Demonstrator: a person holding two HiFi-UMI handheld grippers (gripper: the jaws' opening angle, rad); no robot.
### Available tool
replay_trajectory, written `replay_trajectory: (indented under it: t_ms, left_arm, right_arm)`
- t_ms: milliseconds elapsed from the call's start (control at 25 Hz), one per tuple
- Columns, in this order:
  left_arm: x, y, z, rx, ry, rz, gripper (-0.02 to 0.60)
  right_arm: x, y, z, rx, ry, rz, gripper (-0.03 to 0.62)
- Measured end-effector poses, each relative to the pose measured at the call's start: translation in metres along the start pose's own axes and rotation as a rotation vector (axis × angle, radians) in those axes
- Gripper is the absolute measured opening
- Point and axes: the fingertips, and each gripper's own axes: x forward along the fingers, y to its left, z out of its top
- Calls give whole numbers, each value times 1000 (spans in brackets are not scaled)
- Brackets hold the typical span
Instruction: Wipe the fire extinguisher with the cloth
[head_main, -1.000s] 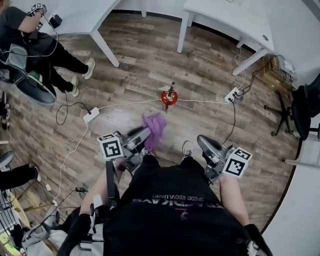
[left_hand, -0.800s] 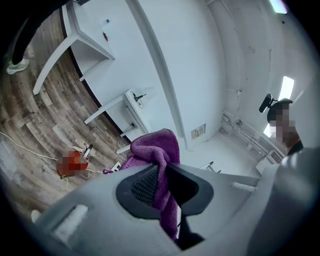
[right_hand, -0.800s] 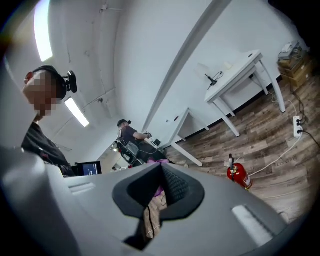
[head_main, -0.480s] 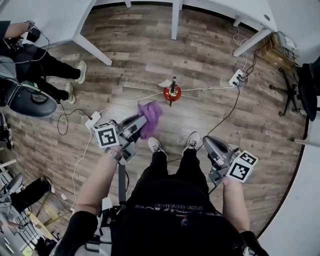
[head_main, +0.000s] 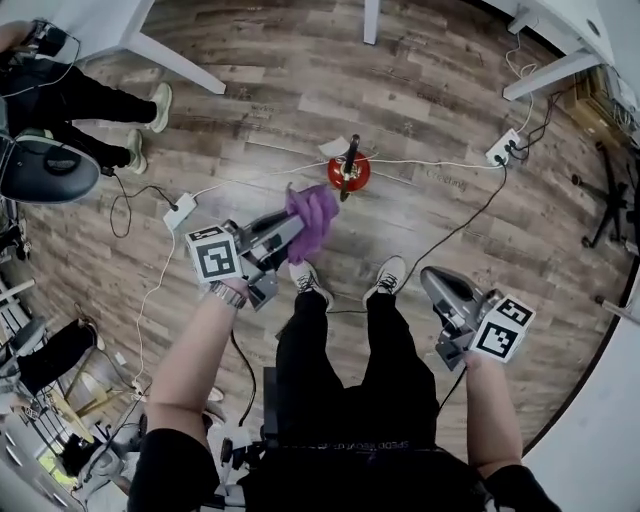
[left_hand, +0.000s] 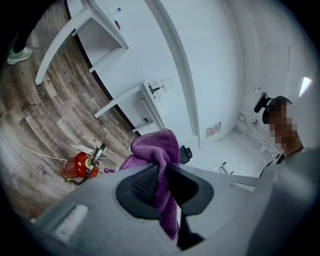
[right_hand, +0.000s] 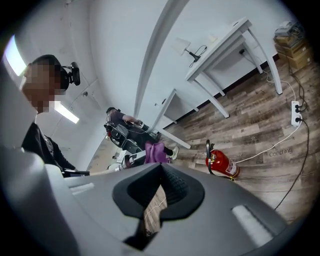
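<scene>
A small red fire extinguisher stands on the wooden floor ahead of my feet. It also shows low on the left in the left gripper view and to the right of centre in the right gripper view. My left gripper is shut on a purple cloth, which bunches up over the jaw tips just short of the extinguisher, apart from it. My right gripper hangs to the right of my legs, shut with nothing in it. From there the cloth shows to the left of the extinguisher.
White cables run across the floor to power strips on the left and right. White desk legs stand at the back. A seated person and a chair are at the upper left. My shoes are near the extinguisher.
Both grippers have sunk lower. The left one has carried the cloth nearer to the extinguisher. My legs and shoes have come into view as I stepped closer.
</scene>
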Motion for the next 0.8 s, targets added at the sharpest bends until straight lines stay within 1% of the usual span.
replay_trajectory:
  t_ms: [120,240,400,600,720,800]
  left_arm:
    - [8,36,-3,-34,-43,6,38]
    - [12,81,-3,-76,-85,15,38]
    - [32,135,3,-116,-120,-42,38]
    - [58,206,3,-178,-131,-94,37]
    - [71,241,-4,-189,-131,-147,37]
    - [77,263,-11,-178,-126,-179,37]
  right_arm:
    - [8,-24,-2,-24,37,-12,3]
    - [19,-45,-2,-46,36,-26,3]
    - [39,-85,-14,-51,20,-53,3]
    - [75,-145,-34,-104,22,-74,3]
    - [97,-184,-41,-144,30,-83,3]
    - [113,-209,-45,-177,41,-79,3]
